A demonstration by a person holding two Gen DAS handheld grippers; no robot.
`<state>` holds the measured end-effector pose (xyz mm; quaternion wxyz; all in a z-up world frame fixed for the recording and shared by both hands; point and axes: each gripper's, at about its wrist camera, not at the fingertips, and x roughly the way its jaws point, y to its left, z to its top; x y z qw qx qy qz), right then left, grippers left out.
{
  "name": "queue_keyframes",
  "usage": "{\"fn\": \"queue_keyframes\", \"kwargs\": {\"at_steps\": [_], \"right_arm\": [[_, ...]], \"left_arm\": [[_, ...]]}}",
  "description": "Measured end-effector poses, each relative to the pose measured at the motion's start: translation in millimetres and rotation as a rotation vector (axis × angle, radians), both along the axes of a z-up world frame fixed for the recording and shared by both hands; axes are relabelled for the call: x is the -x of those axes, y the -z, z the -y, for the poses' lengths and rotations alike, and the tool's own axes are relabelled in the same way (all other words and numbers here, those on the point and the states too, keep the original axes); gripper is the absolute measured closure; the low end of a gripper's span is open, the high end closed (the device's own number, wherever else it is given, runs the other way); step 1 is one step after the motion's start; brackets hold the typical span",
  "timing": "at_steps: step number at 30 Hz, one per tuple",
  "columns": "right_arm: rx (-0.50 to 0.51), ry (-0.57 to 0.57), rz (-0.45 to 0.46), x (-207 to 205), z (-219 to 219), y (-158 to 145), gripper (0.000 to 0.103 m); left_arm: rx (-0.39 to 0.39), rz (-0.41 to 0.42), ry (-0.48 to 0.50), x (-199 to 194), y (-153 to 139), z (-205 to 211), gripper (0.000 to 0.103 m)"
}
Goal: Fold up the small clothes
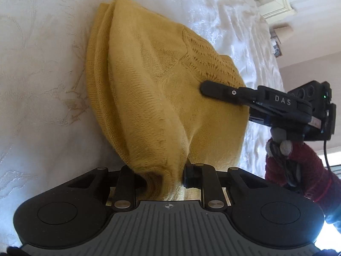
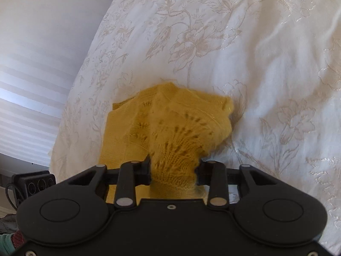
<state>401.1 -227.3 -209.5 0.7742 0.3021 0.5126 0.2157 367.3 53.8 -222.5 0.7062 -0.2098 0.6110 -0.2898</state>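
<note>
**Both grippers clamped on the yellow knit, mid-fold**

On the bed, the white floral bedspread (image 2: pixel 213 42) filled nearly all of both views and carried the only garment seen. Open cloth ran well beyond the garment on its far side in both views, so room for swinging a fold looked ample. In the right wrist view the bedspread's edge fell away on the left, quite near the garment; judged the one boundary to mind.

Yellow knit garment (image 1: pixel 149 85) lay on the bedspread, partly doubled: a smooth outer layer overlapped another along a long curved edge, with an openwork panel toward the right gripper. Near end was bunched and lifted, not flat. Judged: fold begun, not finished; carrying over, laying flat and smoothing remain.

Left gripper (image 1: pixel 165 176) had its fingers closed most of the way onto a thick gather of the knit's near edge. Right gripper (image 2: pixel 173 170) held its fingers wider, pinching a wad of the openwork part. From the left wrist view its fingers lay across the knit's right side, carried by a red-sleeved hand (image 1: pixel 287 162).
</note>
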Motion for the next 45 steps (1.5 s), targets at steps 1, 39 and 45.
{"fn": "queue_keyframes", "kwargs": {"at_steps": [1,39,45], "right_arm": [[0.010,0.007,0.007,3.6,-0.9,-5.3,0.057],[0.415,0.002,0.191,249.7,110.1,-68.6,0.034],[0.429,-0.009,0.179,263.5,98.3,-62.4,0.018]], "left_arm": [[-0.004,0.010,0.011,1.9,-4.0,1.1,0.081],[-0.399,0.260,-0.142,247.6,-72.2,85.2,0.072],[-0.447,0.386,-0.081,219.0,-83.7,132.1,0.058]]}}
